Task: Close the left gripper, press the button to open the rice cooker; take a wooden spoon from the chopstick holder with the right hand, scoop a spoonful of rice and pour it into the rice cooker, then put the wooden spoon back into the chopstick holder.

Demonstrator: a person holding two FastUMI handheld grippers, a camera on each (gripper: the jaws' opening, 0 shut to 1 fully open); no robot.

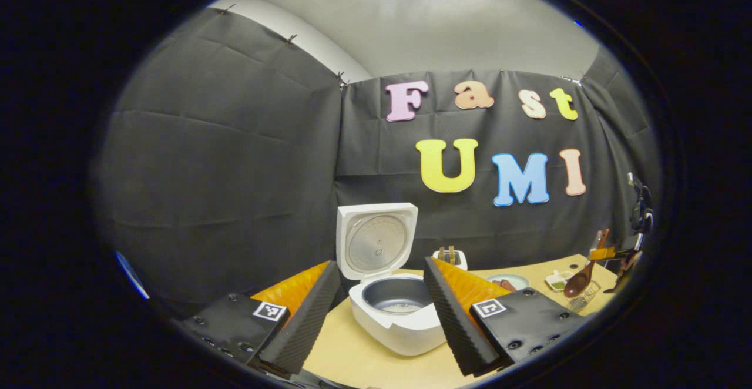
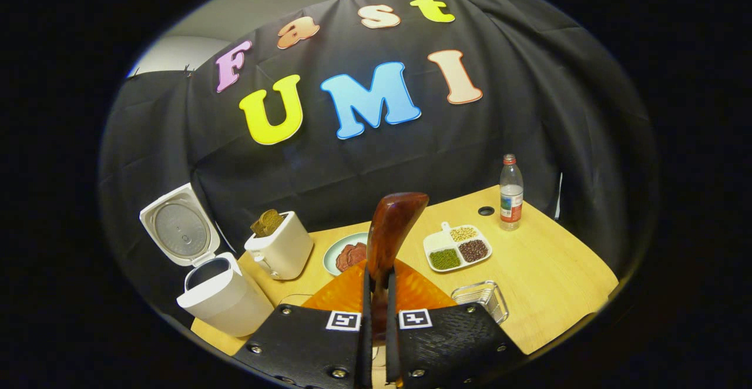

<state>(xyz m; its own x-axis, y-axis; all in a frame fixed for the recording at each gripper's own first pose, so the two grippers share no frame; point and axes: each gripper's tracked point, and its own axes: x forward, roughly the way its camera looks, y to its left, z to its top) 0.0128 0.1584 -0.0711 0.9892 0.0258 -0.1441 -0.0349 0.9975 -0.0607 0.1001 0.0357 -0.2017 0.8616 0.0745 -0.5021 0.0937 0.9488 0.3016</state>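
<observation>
Spoon [image 2: 390,233] handling as stiff, light, smooth wood, right gripper [image 2: 376,295] pinching its handle, bowl upright above the table [image 2: 558,277], left gripper [image 1: 382,301] hanging spread before the open rice cooker [image 1: 396,307]

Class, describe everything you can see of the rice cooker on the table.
The rice cooker is white, smooth and plastic-looking, with a rounded body standing on the wooden table. Its hinged lid stands open and upright, showing a round metallic inner plate. The dark inner pot holds a little white rice at the bottom. Nothing grips it; a toaster stands beside it.
</observation>
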